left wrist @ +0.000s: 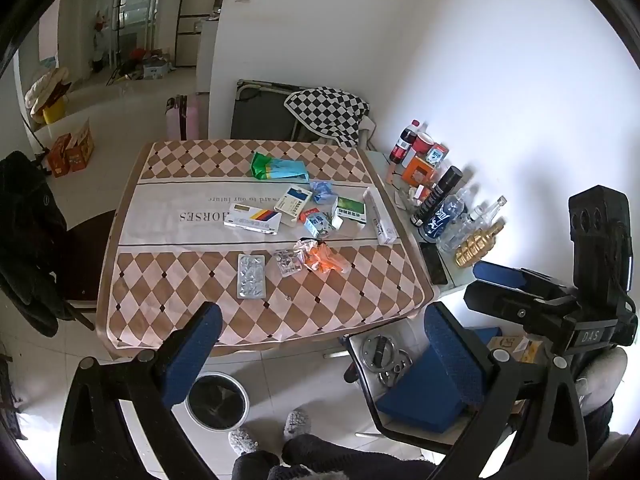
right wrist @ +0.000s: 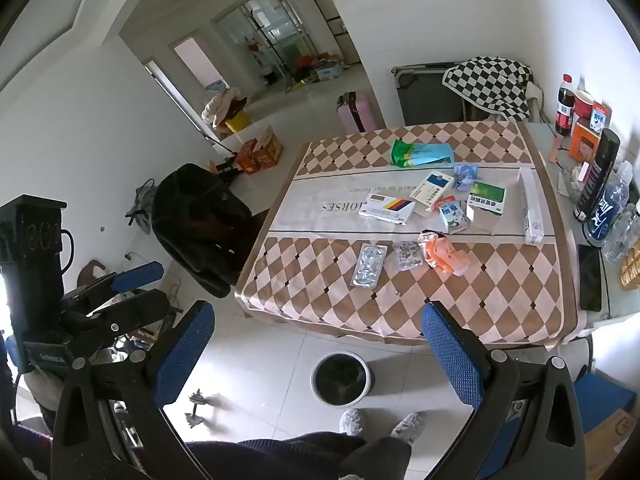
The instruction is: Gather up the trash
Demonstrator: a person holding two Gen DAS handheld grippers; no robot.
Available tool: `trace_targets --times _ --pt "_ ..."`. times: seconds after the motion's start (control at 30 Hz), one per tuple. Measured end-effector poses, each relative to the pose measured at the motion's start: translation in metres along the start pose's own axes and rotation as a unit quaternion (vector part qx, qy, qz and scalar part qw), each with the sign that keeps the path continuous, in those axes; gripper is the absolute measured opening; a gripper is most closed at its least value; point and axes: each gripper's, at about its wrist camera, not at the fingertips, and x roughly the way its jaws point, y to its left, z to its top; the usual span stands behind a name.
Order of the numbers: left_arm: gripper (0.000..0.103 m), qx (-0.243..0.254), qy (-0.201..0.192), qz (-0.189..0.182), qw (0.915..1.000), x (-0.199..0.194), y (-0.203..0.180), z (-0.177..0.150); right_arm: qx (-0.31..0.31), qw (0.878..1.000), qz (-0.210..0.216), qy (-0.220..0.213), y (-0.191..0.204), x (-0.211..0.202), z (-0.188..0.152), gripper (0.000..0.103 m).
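The left gripper (left wrist: 320, 360) hangs wide open and empty above the floor, short of the counter (left wrist: 180, 304). On the counter lie a blister pack (left wrist: 251, 276), crumpled orange wrapper (left wrist: 325, 261) and medicine boxes (left wrist: 252, 220). A round bin (left wrist: 218, 400) stands on the floor below. The right gripper (right wrist: 320, 356) is likewise wide open, holding nothing.

table (left wrist: 132, 280): boxes (left wrist: 296, 200) centre, blister pack (left wrist: 251, 276) nearer | bin (left wrist: 217, 400): floor, before table

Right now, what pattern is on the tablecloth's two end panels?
Brown and cream diamond check on the tablecloth, with small dark diamonds at the corners. Clearest in the right wrist view.
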Motion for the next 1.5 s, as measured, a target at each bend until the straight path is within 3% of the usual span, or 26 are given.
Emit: trace_targets --times 1.5 --pt "0.103 0.005 -0.004 0.004 1.0000 -0.001 -0.002 -0.001 -0.007 1.000 0.006 -0.001 0.009 0.007 -0.002 0.103"
